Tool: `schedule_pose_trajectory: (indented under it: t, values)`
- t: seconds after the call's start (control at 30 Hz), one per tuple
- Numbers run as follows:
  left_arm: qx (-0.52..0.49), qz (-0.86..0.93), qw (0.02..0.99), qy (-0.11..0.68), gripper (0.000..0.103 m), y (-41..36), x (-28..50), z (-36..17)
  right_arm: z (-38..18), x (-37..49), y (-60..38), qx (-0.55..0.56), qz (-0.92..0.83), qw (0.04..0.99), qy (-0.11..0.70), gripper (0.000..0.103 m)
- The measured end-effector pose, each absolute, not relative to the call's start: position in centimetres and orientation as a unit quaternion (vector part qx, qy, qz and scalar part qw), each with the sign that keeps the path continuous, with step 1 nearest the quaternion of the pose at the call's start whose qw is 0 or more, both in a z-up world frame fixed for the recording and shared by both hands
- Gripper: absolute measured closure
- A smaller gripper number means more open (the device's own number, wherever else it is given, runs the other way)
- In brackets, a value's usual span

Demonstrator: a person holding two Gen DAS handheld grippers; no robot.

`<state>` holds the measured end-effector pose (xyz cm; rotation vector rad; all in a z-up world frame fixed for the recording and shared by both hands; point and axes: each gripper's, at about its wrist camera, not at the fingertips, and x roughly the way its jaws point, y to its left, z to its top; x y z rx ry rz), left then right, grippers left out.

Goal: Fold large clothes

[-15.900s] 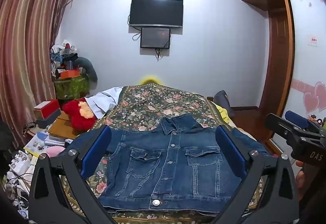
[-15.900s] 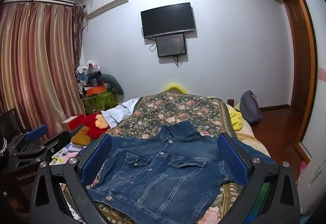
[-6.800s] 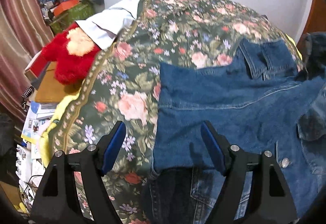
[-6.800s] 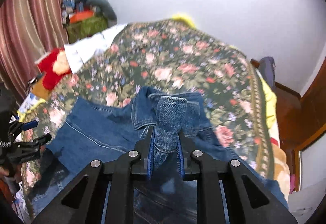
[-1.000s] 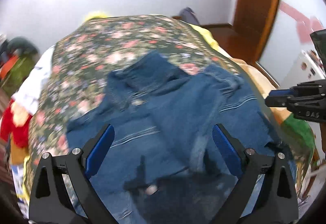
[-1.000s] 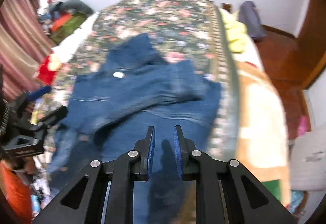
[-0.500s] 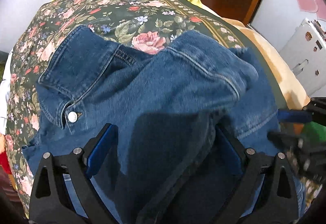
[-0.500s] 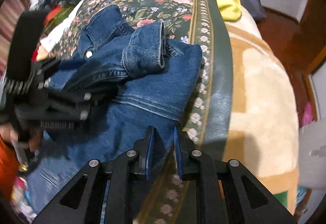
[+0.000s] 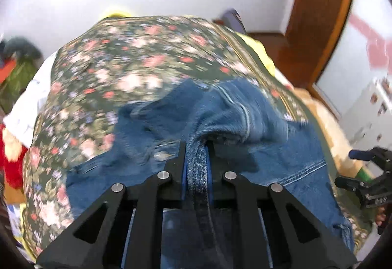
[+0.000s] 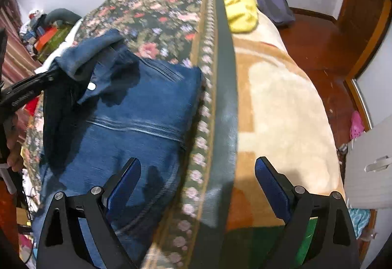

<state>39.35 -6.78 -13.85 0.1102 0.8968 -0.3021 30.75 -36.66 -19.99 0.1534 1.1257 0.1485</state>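
Note:
A blue denim jacket (image 9: 245,122) lies on the floral bedspread (image 9: 137,65). My left gripper (image 9: 197,146) is shut on a fold of the jacket's sleeve and holds it lifted over the body of the jacket. In the right wrist view the jacket (image 10: 137,117) lies left of centre, and the left gripper (image 10: 52,74) shows at the far left pinching denim. My right gripper (image 10: 197,171) is open and empty, above the jacket's right edge and the bedspread border.
A beige blanket (image 10: 281,102) covers the bed's right side, with a yellow cloth (image 10: 241,13) and a dark bag (image 10: 275,4) at the far end. Wooden floor (image 10: 318,39) lies right. Clutter and a red plush toy (image 9: 9,156) sit left of the bed.
My left gripper has closed on a fold of the jacket's sleeve and lifted it. My right gripper has opened from shut. The sleeve that lay across the jacket's right side is now pulled left.

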Motion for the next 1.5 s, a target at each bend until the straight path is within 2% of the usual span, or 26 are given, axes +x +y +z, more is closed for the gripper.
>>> schedule_pose_trajectory:
  t: [0.17, 0.37, 0.43, 0.6, 0.67, 0.7, 0.77, 0.83, 0.9, 1.0, 1.07, 1.3, 1.37, 1.5]
  values:
    - [0.007, -0.127, 0.882, 0.455, 0.089, 0.7, 37.5, -14.7, -18.2, 31.0, -35.4, 0.072, 0.073, 0.85, 0.517, 0.01]
    - [-0.068, -0.131, 0.819, 0.554, 0.084, 6.9, 34.6, -23.1, -18.0, 31.3, -33.9, 0.082, 0.076, 0.848, 0.519, 0.01]
    - [-0.11, -0.143, 0.801, 0.571, 0.079, 8.1, 33.6, -25.5, -18.1, 31.3, -33.2, 0.08, 0.077, 0.847, 0.521, 0.01]
    - [-0.193, -0.155, 0.798, 0.549, 0.05, 10.2, 32.8, -26.6, -18.6, 31.1, -31.9, 0.067, 0.08, 0.843, 0.528, 0.01]
    - [-0.23, -0.162, 0.798, 0.533, 0.041, 11.1, 33.3, -26.5, -18.7, 31.1, -31.6, 0.063, 0.078, 0.842, 0.529, 0.01]
    - [-0.242, -0.164, 0.796, 0.53, 0.041, 11.4, 33.5, -26.4, -18.7, 31.1, -31.6, 0.063, 0.079, 0.842, 0.53, 0.01]
    - [-0.248, -0.152, 0.797, 0.53, 0.041, 11.9, 34.5, -26.6, -18.8, 31.3, -31.6, 0.068, 0.078, 0.841, 0.531, 0.01]
    - [-0.211, -0.106, 0.812, 0.533, 0.042, 11.7, 35.6, -26.9, -19.1, 31.5, -31.6, 0.076, 0.077, 0.839, 0.534, 0.01]
    - [-0.154, -0.076, 0.824, 0.541, 0.064, 10.9, 36.3, -27.1, -19.4, 31.8, -31.8, 0.085, 0.077, 0.835, 0.538, 0.01]
    - [-0.081, -0.056, 0.847, 0.522, 0.076, 9.0, 36.6, -25.7, -19.8, 32.0, -32.1, 0.096, 0.074, 0.833, 0.539, 0.01]
    - [-0.041, -0.05, 0.87, 0.488, 0.078, 7.8, 36.7, -23.2, -19.9, 32.3, -32.4, 0.099, 0.069, 0.833, 0.54, 0.01]
    - [-0.034, -0.062, 0.923, 0.379, 0.078, 9.0, 37.5, -14.7, -19.6, 33.5, -32.9, 0.101, 0.058, 0.835, 0.537, 0.01]
    - [-0.03, -0.057, 0.925, 0.374, 0.078, 9.8, 37.9, -14.5, -19.5, 33.8, -32.7, 0.099, 0.059, 0.837, 0.535, 0.01]
    - [-0.026, -0.041, 0.907, 0.418, 0.077, 11.0, 38.5, -18.1, -20.5, 34.3, -31.6, 0.094, 0.068, 0.83, 0.545, 0.01]
